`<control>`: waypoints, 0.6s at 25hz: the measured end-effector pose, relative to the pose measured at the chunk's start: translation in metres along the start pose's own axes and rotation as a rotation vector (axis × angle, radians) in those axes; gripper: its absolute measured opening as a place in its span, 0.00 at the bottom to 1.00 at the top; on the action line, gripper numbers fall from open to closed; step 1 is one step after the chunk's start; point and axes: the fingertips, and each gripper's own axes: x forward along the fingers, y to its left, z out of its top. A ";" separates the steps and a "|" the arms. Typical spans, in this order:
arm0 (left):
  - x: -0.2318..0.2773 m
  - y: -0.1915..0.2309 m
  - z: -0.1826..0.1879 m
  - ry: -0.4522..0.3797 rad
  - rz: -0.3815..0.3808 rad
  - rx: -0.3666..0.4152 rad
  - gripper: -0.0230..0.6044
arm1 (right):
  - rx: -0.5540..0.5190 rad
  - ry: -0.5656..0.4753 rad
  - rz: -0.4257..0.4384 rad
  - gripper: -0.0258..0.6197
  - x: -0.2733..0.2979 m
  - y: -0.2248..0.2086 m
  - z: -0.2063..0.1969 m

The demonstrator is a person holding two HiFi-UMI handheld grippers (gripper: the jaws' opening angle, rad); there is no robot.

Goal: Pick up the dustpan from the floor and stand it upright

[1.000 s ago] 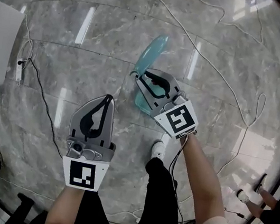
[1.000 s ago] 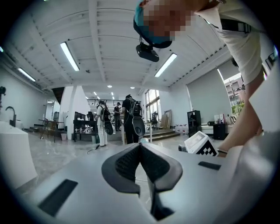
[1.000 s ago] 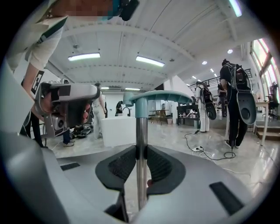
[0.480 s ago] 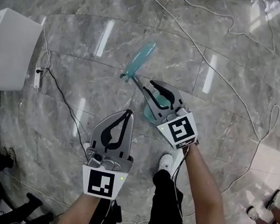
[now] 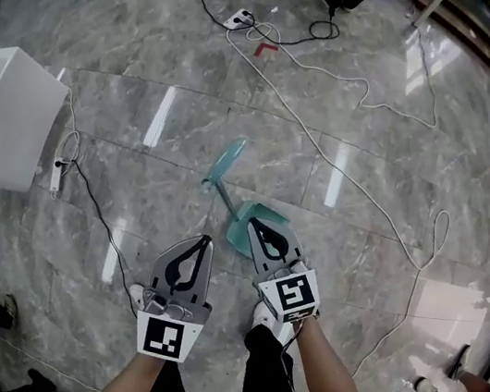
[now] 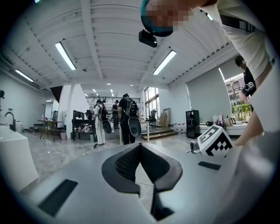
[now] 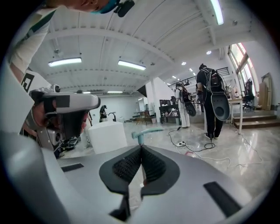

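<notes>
The teal dustpan (image 5: 242,225) has a grey shaft and a teal grip (image 5: 225,161) that points up-left in the head view. My right gripper (image 5: 254,224) reaches over the pan end, its jaws closed together on the dustpan. Looking along those jaws in the right gripper view, the right gripper (image 7: 141,148) has the teal grip (image 7: 148,131) sticking out just past its tips. My left gripper (image 5: 206,241) hovers to the left of the pan, shut and holding nothing. In the left gripper view, the left gripper (image 6: 139,148) shows its tips touching.
A white box (image 5: 6,115) stands at the left with a power strip (image 5: 59,170) and cable beside it. White cables (image 5: 359,187) cross the marble floor. A person's white shoe (image 5: 263,315) is below the right gripper. Other people (image 6: 127,118) stand far off.
The head view has risen and now takes in more floor. My right gripper has come nearer to the person with the dustpan in it. My left gripper stays shut beside it.
</notes>
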 end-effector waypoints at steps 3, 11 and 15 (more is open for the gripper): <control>-0.015 -0.005 0.053 -0.040 -0.055 -0.008 0.05 | 0.031 -0.031 -0.033 0.07 -0.035 0.015 0.052; -0.103 -0.050 0.179 -0.068 -0.191 0.003 0.05 | 0.104 -0.131 -0.212 0.07 -0.167 0.052 0.182; -0.142 -0.084 0.234 -0.097 -0.232 0.063 0.05 | 0.083 -0.147 -0.234 0.07 -0.223 0.073 0.229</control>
